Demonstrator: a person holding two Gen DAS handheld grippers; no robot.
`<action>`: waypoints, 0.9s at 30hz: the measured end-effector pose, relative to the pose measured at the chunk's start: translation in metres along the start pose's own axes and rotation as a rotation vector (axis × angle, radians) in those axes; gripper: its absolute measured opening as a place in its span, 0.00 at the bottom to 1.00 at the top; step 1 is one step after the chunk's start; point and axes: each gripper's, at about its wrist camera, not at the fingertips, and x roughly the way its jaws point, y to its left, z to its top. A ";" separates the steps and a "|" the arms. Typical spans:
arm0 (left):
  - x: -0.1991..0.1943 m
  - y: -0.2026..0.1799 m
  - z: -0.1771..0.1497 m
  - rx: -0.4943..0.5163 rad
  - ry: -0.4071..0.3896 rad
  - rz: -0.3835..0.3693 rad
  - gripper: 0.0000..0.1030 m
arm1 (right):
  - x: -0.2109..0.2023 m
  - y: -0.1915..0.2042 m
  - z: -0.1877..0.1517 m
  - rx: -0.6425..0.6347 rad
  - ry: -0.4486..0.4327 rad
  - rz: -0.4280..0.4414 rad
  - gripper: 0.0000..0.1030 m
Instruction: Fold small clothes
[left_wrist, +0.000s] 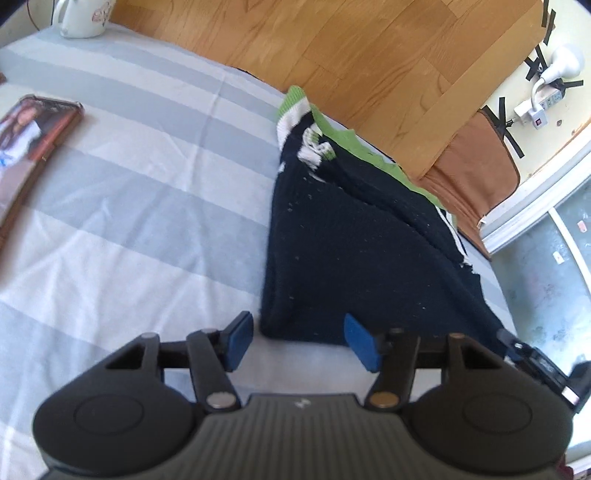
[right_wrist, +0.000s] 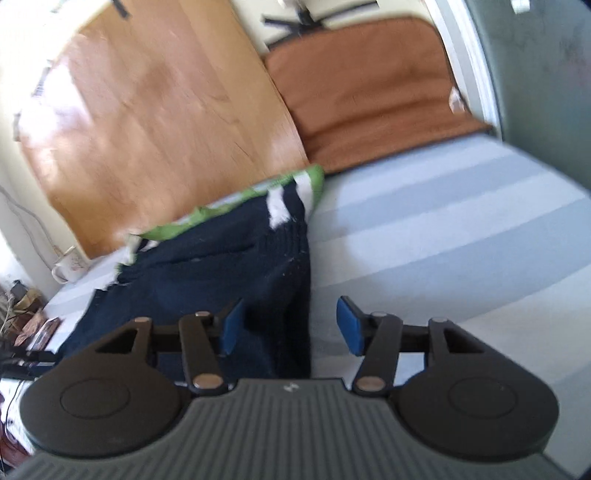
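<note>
A dark navy knitted garment (left_wrist: 351, 236) with green and white trim lies folded on the bed's pale blue and white striped sheet (left_wrist: 129, 184). Its trimmed end points toward the wooden board. My left gripper (left_wrist: 301, 341) is open at the garment's near left corner, with the corner lying between the blue pads (left_wrist: 236, 343) and neither pad pressing it. In the right wrist view the same garment (right_wrist: 207, 269) fills the left middle. My right gripper (right_wrist: 291, 326) is open over its near right edge. The cloth reaches between the pads (right_wrist: 349, 326) but is not pinched.
A wooden board (left_wrist: 369, 55) and a brown cushion (left_wrist: 469, 162) stand behind the bed. A white mug (left_wrist: 85, 18) sits at the far left corner, and a framed picture or book (left_wrist: 29, 147) lies on the sheet at left. A power strip (left_wrist: 546, 99) hangs on the wall.
</note>
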 end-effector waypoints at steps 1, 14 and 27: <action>0.001 -0.002 0.000 0.006 -0.008 0.015 0.46 | 0.002 0.000 0.000 0.012 0.009 0.025 0.28; -0.008 -0.005 -0.015 0.131 -0.036 0.114 0.19 | -0.016 0.009 0.003 -0.150 -0.081 -0.122 0.33; -0.004 -0.056 -0.024 0.364 -0.245 0.031 0.35 | 0.054 0.062 0.026 -0.175 0.044 0.082 0.32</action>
